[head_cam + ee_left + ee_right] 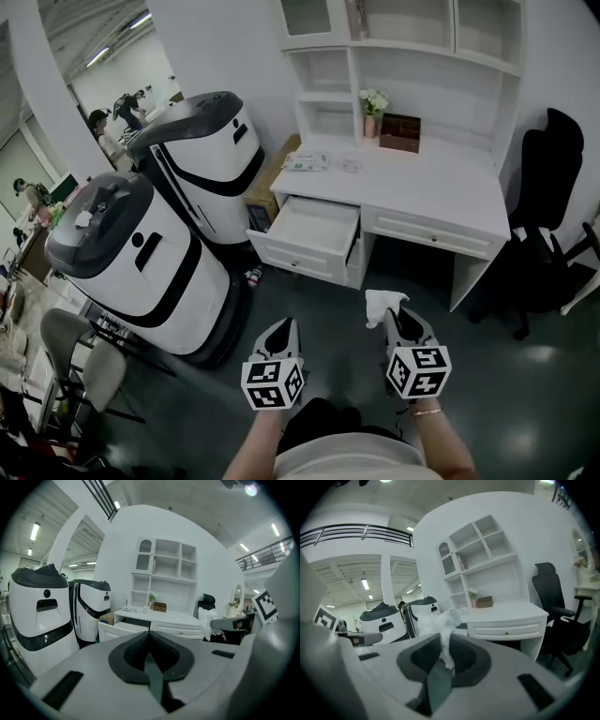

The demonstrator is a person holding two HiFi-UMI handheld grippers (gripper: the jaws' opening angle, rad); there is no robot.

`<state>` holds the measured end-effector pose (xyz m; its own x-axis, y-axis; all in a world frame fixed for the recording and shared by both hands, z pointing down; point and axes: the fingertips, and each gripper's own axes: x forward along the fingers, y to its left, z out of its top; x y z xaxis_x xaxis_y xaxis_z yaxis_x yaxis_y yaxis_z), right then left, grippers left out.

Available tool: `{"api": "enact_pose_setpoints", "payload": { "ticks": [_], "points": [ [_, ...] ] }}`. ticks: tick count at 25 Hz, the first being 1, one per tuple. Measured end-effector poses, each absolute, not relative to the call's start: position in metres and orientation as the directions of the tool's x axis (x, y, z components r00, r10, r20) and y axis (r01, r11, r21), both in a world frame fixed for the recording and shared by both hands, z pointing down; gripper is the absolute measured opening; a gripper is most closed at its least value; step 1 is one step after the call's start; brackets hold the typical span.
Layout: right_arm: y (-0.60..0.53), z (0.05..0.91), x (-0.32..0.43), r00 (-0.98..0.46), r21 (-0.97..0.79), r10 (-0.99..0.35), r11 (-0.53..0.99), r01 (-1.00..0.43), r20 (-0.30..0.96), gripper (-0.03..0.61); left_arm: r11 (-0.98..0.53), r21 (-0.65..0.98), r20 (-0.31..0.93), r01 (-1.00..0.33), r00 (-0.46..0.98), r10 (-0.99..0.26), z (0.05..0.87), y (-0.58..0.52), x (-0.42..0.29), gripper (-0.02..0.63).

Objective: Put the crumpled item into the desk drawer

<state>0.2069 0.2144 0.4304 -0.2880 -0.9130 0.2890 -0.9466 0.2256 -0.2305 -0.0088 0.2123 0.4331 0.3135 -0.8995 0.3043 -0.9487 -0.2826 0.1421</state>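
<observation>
My right gripper [397, 315] is shut on a crumpled white tissue [382, 306], which sticks up from between its pads [461, 656] in the right gripper view as the tissue [440, 625]. It hangs over the dark floor in front of the white desk [441, 183]. The desk's left drawer [309, 236] is pulled out and looks empty inside. My left gripper [278, 336] is beside the right one, shut with nothing in it. The left gripper view shows the desk [164, 618] and the open drawer [119, 625] ahead, with its own jaws together.
Two large white-and-black robot bodies [150, 258] [211, 155] stand left of the desk. A black office chair [548, 225] is at the right. On the desk are a flower pot [372, 108], a brown box [400, 131] and papers [307, 161]. A cardboard box [267, 183] sits beside the desk.
</observation>
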Motion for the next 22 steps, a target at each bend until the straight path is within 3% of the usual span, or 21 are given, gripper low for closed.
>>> {"api": "enact_pose_setpoints", "payload": {
  "ticks": [22],
  "points": [
    [0.12,0.443,0.191,-0.262,-0.242,-0.917,0.193,-0.951,0.3,0.06,-0.266,0.15,0.337,-0.952,0.302,-0.892,0.456,0.114,-0.037,-0.008]
  ]
}}
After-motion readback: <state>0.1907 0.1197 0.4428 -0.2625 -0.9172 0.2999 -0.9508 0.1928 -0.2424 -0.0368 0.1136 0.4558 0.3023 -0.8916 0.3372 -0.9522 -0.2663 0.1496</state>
